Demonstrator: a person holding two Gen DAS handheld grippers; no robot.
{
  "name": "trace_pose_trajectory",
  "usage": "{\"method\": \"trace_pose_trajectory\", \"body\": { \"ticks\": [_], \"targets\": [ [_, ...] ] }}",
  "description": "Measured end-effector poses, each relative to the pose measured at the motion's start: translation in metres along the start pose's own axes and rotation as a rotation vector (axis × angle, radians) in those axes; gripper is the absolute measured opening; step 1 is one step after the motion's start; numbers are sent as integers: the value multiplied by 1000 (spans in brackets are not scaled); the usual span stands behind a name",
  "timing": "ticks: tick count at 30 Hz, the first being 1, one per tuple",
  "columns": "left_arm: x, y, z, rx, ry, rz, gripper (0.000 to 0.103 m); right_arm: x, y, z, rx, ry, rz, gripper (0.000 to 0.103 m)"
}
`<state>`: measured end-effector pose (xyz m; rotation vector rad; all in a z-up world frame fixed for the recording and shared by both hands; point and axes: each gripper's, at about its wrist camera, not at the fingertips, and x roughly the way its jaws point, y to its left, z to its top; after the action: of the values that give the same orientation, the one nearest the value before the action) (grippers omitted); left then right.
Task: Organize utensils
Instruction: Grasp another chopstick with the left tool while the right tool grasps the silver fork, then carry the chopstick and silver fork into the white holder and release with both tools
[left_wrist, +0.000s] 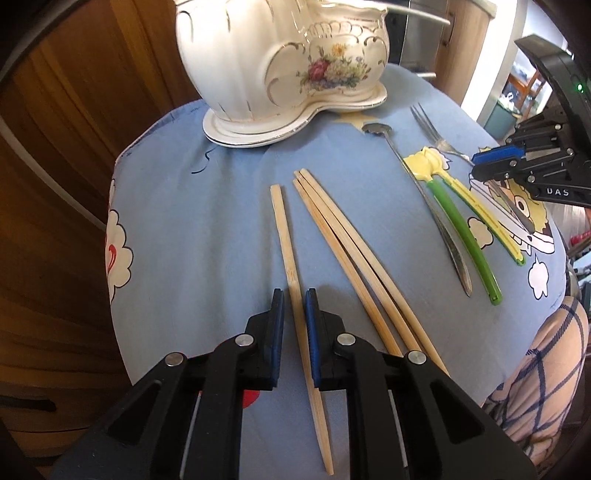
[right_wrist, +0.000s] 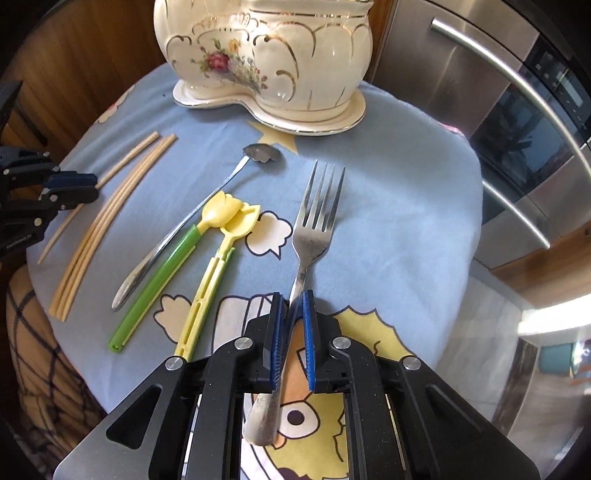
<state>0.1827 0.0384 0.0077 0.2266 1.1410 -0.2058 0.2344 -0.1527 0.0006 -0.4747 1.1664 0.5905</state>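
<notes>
Bamboo chopstick (left_wrist: 295, 280), steel fork (right_wrist: 316, 221), fluted ceramic holder (right_wrist: 266, 62)

Blue cartoon-print cloth (left_wrist: 221, 206), cream floral holder (left_wrist: 280, 62) (gold trim), green-yellow spoons (right_wrist: 192, 266)

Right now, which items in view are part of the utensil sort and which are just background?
Job:
- single bamboo chopstick between left gripper fingers
- three bundled bamboo chopsticks
- steel fork in right gripper
- long steel spoon
- yellow-green plastic spoon and fork
- white floral ceramic holder

Background:
- blue cartoon tablecloth
- stainless oven
- wooden cabinet
</notes>
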Motion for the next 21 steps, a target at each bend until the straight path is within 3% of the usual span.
{"method": "trace_pose_trajectory", "body": {
  "ticks": [10, 12, 21],
  "targets": [
    [5, 5, 16, 4, 86, -51, 10, 5, 1, 7, -37, 49, 11, 10],
    [5, 5, 13, -1, 75, -45, 6, 5, 1, 7, -33, 37, 9, 8],
    [-18, 17, -2, -45, -41, -48, 6, -19, -11, -2, 25, -66, 32, 6]
  ]
}}
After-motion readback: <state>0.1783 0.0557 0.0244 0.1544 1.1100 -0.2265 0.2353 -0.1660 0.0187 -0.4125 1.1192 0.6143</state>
